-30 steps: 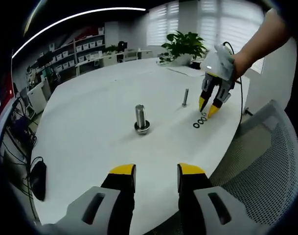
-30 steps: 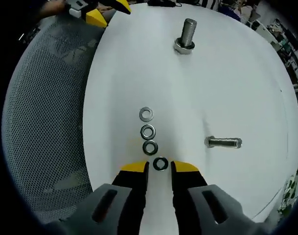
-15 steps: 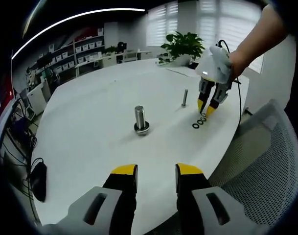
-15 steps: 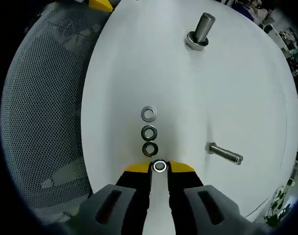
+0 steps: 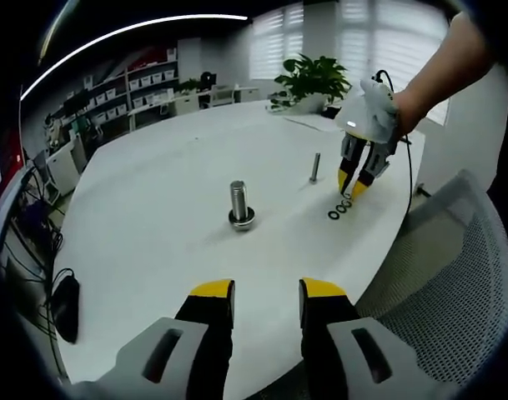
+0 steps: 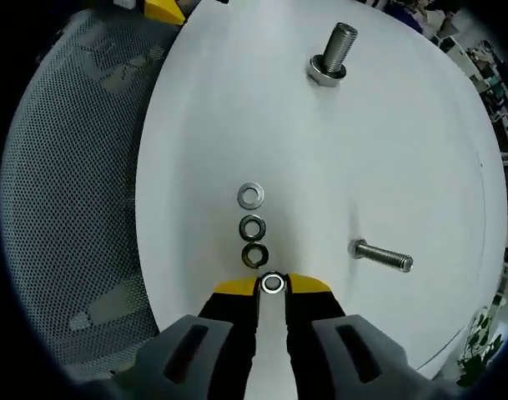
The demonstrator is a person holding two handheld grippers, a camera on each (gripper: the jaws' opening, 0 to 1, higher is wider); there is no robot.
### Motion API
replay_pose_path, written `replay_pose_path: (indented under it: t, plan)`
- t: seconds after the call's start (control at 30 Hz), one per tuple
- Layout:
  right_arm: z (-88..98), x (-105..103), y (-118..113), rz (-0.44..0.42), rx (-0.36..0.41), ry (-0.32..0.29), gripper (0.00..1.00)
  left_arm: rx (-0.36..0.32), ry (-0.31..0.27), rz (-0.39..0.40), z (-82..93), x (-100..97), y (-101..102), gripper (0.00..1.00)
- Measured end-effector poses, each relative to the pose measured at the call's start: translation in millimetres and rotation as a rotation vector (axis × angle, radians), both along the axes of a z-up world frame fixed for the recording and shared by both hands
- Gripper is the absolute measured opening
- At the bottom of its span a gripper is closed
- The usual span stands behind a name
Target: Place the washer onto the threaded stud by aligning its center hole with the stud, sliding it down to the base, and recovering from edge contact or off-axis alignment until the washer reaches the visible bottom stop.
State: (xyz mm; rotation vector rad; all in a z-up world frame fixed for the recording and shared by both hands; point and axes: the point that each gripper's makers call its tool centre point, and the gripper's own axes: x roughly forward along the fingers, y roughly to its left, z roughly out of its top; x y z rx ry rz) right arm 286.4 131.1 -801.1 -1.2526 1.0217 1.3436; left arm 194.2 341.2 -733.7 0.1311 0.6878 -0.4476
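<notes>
You are working at a large white round table [image 5: 153,192] in an office. Beyond its far edge a leafy potted plant [image 5: 314,79] stands before windows with pale blinds [image 5: 354,33]. To your left, white shelving [image 5: 120,96] carries rows of boxes, and a curved strip light [image 5: 128,29] runs overhead. A grey mesh chair [image 5: 454,283] sits against the table's near right edge. A dark object, perhaps a mouse [image 5: 66,304], lies near the left rim.
</notes>
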Motion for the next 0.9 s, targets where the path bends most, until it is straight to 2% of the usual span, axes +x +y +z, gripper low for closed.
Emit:
replay_pose_path:
  t: [0.1, 0.13, 0.17, 0.23, 0.53, 0.9]
  plan:
    - [0.6, 1, 0, -0.030, 0.018, 0.007, 0.12, -0.001, 0.004, -0.001, -0.5, -0.6, 0, 0.29]
    - [0.2, -2, -1, -0.032, 0.024, 0.015, 0.02, 0.000, 0.003, -0.001, -0.3, -0.6, 0, 0.29]
    - [-2.0, -4, -2, -0.010, 0.019, 0.020, 0.02, 0.002, -0.001, -0.002, 0.3, -0.4, 0, 0.29]
    - [-1.7, -5, -4, -0.058, 0.038, 0.023, 0.03, 0.000, -0.002, 0.000, 0.5, -0.1, 0, 0.29]
    - [-0.7, 0, -5, -0.089, 0.066, 0.065, 0.03, -0.001, -0.008, -0.001, 1.6, 0.8, -1, 0.29]
    - [0.6, 2, -18, -0.177, 0.073, 0.051, 0.04, 0.000, -0.009, 0.005, 1.8, 1.5, 0, 0.29]
